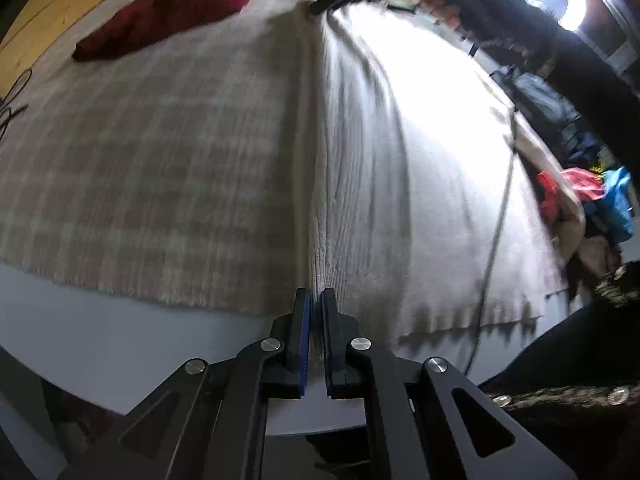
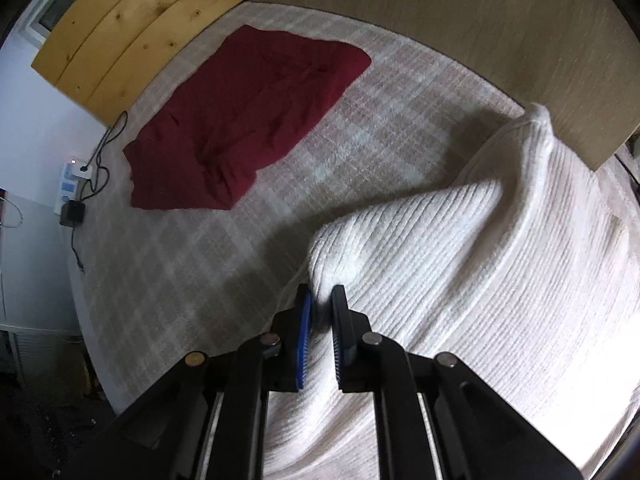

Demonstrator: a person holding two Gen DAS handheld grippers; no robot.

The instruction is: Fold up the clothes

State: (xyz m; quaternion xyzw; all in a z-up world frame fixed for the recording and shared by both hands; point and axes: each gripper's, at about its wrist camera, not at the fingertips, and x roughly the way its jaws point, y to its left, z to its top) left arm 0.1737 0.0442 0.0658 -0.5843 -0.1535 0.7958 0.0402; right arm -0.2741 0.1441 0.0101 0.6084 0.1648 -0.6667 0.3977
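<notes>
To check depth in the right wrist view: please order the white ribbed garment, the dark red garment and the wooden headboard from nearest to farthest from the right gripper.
1. white ribbed garment, pinched in the right gripper
2. dark red garment, ahead to the left
3. wooden headboard, far left, beyond it

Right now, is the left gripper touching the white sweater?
Touching. In the left wrist view, the left gripper has its jaws pinched on the white sweater's edge.

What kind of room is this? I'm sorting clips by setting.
Most likely a bedroom: the clothes lie on a bed with a plaid bedspread, a wooden headboard stands at its far end, and a power strip with chargers sits beside it. A folded maroon garment and a white ribbed sweater rest on top.
</notes>
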